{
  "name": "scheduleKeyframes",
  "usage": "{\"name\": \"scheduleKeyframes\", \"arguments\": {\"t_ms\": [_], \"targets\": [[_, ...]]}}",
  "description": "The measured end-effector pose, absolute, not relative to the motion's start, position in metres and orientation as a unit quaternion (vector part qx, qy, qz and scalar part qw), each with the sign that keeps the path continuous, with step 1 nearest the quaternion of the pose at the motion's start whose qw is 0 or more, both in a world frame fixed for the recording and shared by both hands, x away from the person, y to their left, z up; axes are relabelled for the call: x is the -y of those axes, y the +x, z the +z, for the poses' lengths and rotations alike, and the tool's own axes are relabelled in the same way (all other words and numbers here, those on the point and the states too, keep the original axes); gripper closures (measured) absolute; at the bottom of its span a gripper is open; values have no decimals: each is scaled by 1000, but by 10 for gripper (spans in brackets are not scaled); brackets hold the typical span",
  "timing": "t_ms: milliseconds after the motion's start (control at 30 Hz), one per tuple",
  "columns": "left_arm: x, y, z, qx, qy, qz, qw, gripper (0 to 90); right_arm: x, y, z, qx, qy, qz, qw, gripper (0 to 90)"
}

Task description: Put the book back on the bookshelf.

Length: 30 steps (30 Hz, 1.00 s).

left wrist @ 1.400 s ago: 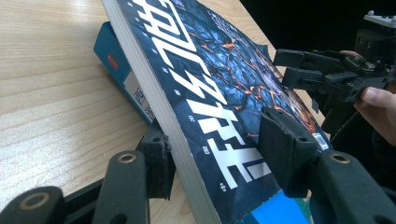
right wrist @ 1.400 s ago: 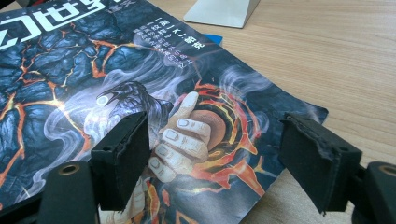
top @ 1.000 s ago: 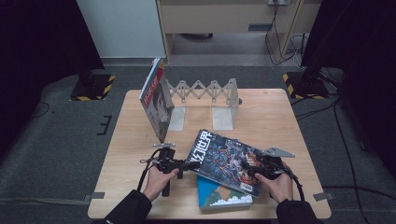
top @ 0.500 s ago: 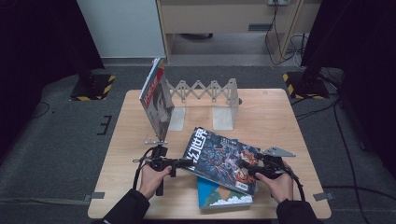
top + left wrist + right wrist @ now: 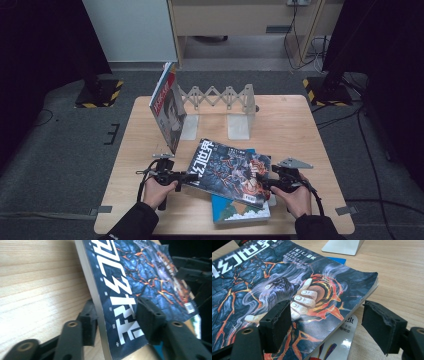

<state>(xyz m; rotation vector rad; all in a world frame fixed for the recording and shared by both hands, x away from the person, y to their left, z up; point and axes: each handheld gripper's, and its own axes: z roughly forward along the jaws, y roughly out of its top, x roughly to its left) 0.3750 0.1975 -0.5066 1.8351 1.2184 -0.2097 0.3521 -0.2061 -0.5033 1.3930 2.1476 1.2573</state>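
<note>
A dark magazine [image 5: 227, 172] with a lava-patterned cover lies tilted on a blue-green book [image 5: 240, 212] at the table's front. My left gripper [image 5: 191, 177] reaches in from the left. In the left gripper view [image 5: 116, 315] the magazine's spine [image 5: 100, 310] stands between the jaws, which have just been opening. One pad [image 5: 88, 317] sits by the spine and the other hovers off the cover. My right gripper [image 5: 266, 184] is at the magazine's right corner. Its jaws [image 5: 329, 322] straddle that corner [image 5: 352, 290], one pad [image 5: 277, 323] over the cover and the other clear of the edge.
At the back of the wooden table [image 5: 300, 125] stands a folding rack [image 5: 220, 95] with two metal bookends [image 5: 239, 127]. A red-and-white magazine [image 5: 167, 112] leans upright at its left end. Black stands and cables lie on the floor around the table.
The left hand and its gripper have shifted left, and the dark magazine has slid a little left with them. The right hand has kept still.
</note>
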Motion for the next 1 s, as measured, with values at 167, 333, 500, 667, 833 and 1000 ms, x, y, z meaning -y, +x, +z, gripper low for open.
{"name": "scheduleKeyframes", "arguments": {"t_ms": [167, 333, 500, 667, 833, 1000], "targets": [[-191, 382, -512, -486, 744, -73, 454, 400, 205, 352, -504, -746, 482, 438, 143, 232], [-184, 386, -516, -485, 742, -80, 456, 338, 205, 353, -504, -744, 484, 439, 140, 230], [-181, 388, -517, -484, 744, -85, 453, 315, 204, 353, -505, -745, 483, 439, 137, 228], [-180, 389, -518, -488, 739, -95, 454, 305, 203, 353, -505, -745, 483, 440, 135, 228], [-181, 388, -516, -494, 735, -105, 452, 349, 203, 353, -506, -743, 485, 442, 132, 228], [-183, 382, -509, -483, 752, -99, 438, 376, 203, 353, -506, -743, 485, 442, 132, 228]]}}
